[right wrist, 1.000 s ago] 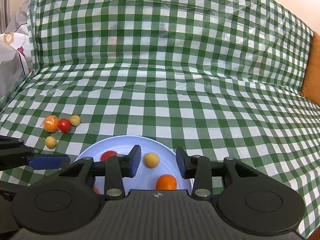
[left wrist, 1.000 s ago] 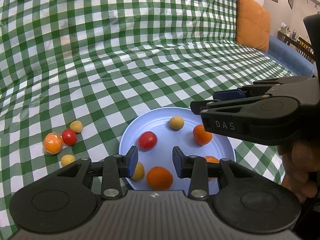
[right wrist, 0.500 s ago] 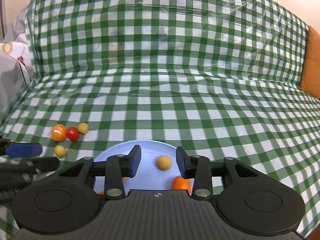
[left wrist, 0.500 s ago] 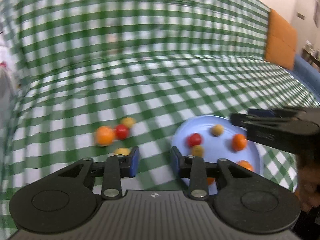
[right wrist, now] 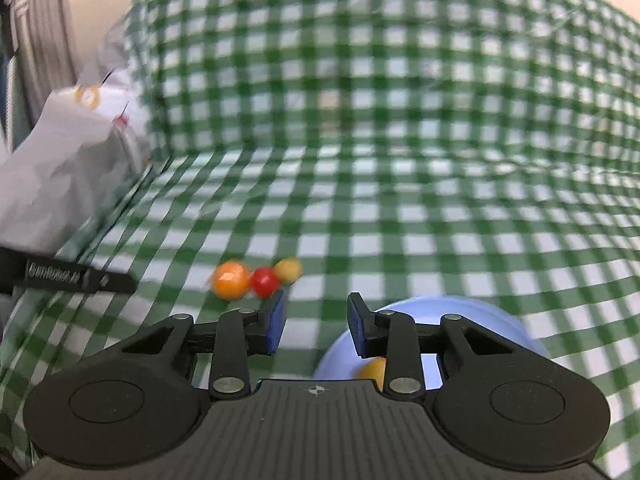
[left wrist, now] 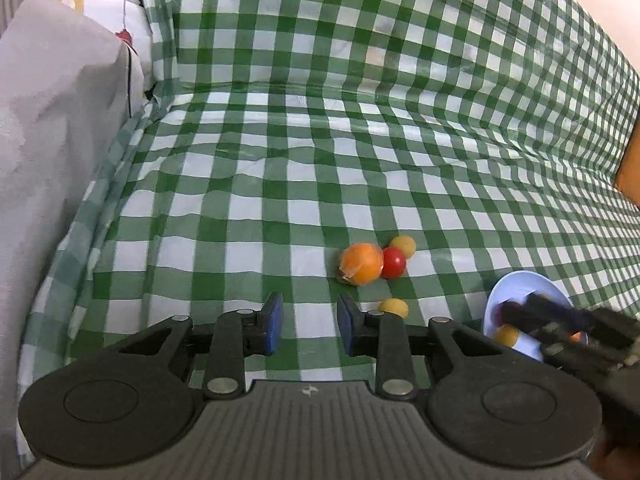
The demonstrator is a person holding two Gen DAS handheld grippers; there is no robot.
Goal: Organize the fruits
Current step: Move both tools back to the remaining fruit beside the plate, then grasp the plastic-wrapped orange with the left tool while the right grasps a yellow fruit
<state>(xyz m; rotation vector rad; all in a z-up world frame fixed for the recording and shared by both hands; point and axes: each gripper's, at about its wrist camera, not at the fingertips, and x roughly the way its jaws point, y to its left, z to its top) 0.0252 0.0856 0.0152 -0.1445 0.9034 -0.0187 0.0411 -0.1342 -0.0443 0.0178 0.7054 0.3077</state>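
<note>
The left gripper [left wrist: 310, 326] has swung off the round pale-blue plastic plate [left wrist: 520, 286], which a second ago lay right under its fingers and now sits at the right edge of the left wrist view. Its jaws have narrowed over that second and stand a little apart with nothing between them, only green-and-white checked cloth [left wrist: 280, 160]. The right gripper [right wrist: 316, 326] has also shifted left; its jaws have just been closing and are likewise slightly spread and empty, the plate's rim [right wrist: 480, 308] half hidden behind its right finger.

My reading: the drop into the plate is over and both hands turn to the 4 fruits left on the cloth. 3 of them touch in a row: a large round orange fruit in clear wrap [left wrist: 361, 263], a small glossy red tomato [left wrist: 394, 263] and a small yellow ball-shaped fruit [left wrist: 403, 245]. A 4th, another small yellow fruit [left wrist: 394, 307], lies apart, just beside the left gripper's right finger (likely the nearest pick). At least 2 fruits show in the plate.

The fruits are near-spheres with no real long axis or heading; the row of 3 runs left to right, rising slightly toward the right.
</note>
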